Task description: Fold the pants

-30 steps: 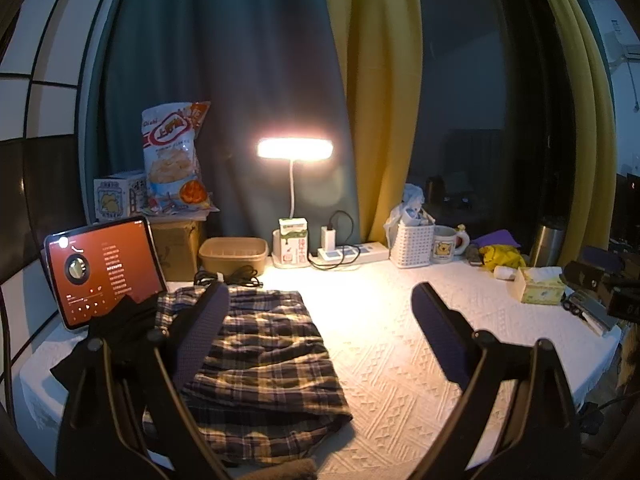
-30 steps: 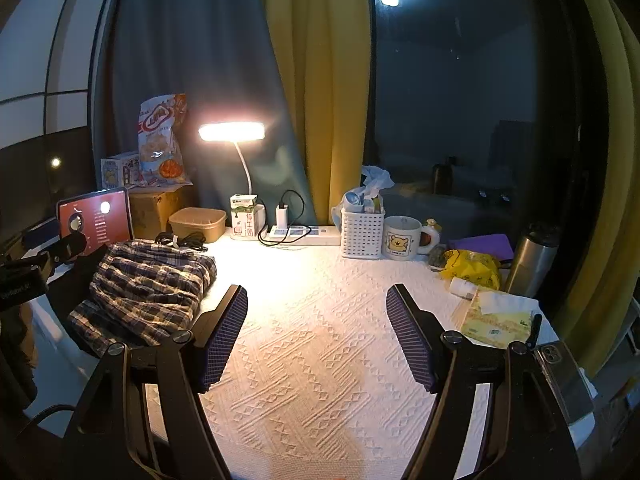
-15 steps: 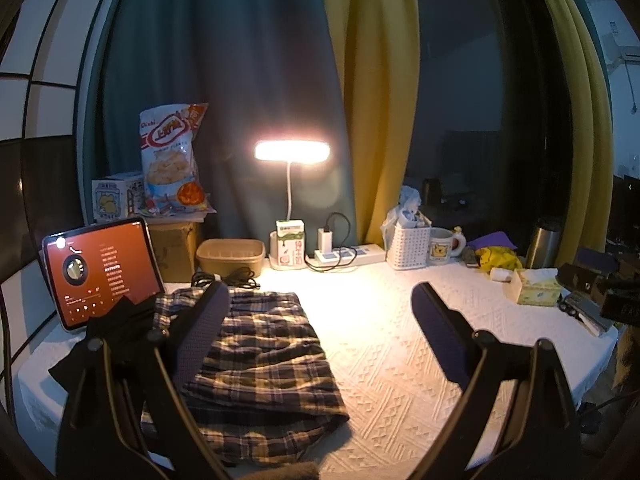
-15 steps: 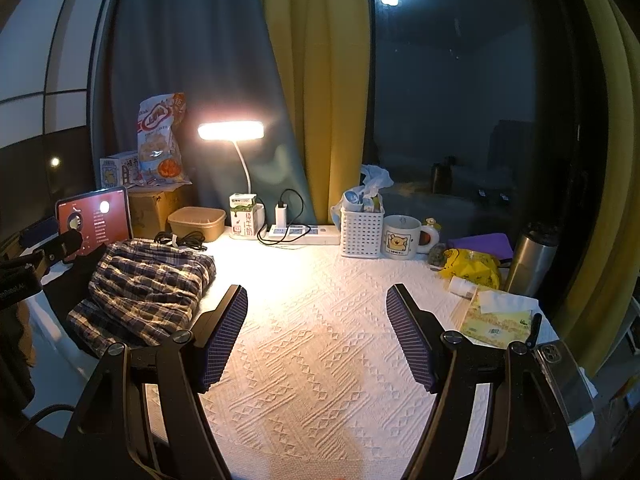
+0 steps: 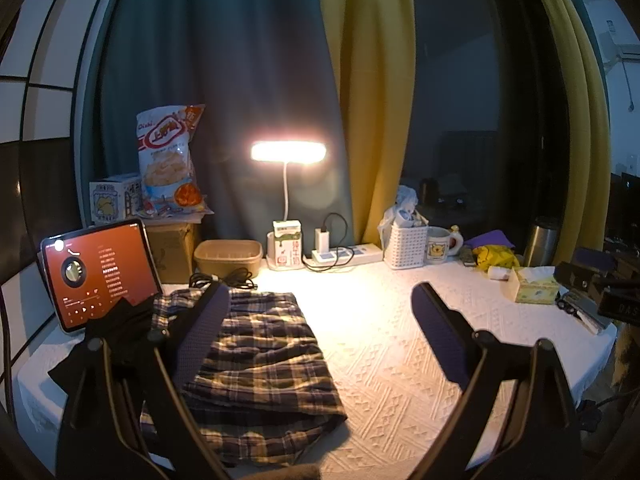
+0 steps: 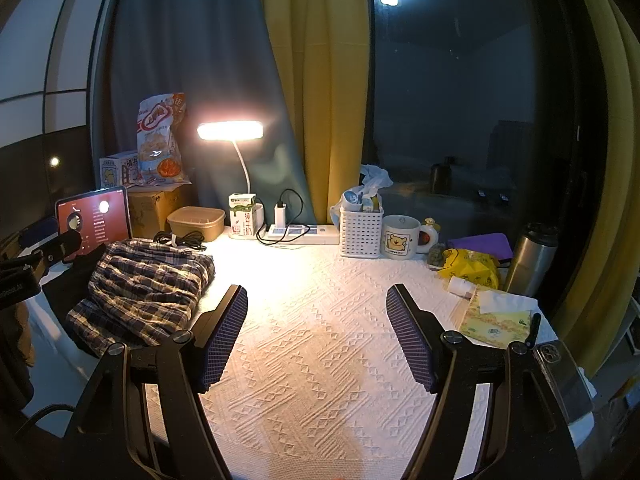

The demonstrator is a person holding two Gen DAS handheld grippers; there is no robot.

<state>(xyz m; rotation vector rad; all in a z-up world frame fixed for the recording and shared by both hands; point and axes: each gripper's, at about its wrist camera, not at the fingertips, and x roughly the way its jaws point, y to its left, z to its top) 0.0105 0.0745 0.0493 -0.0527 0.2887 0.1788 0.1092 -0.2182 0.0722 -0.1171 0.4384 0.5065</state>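
Dark plaid pants lie folded in a rough stack on the left part of the white textured tablecloth; a black garment pokes out beside them. In the right wrist view the plaid pants sit left of the fingers. My left gripper hovers open above the table, its left finger over the pants' near edge, nothing held. My right gripper is open too, over bare cloth to the right of the pants. The other gripper's body shows at the left edge.
Along the back stand a lit desk lamp, a tablet, snack bag on a box, brown tub, power strip, white basket, mug. Tissue box, steel flask and phone sit right.
Both views have shifted only slightly; the left gripper has drifted a little back and up. The pants lie as before and both grippers stay open.
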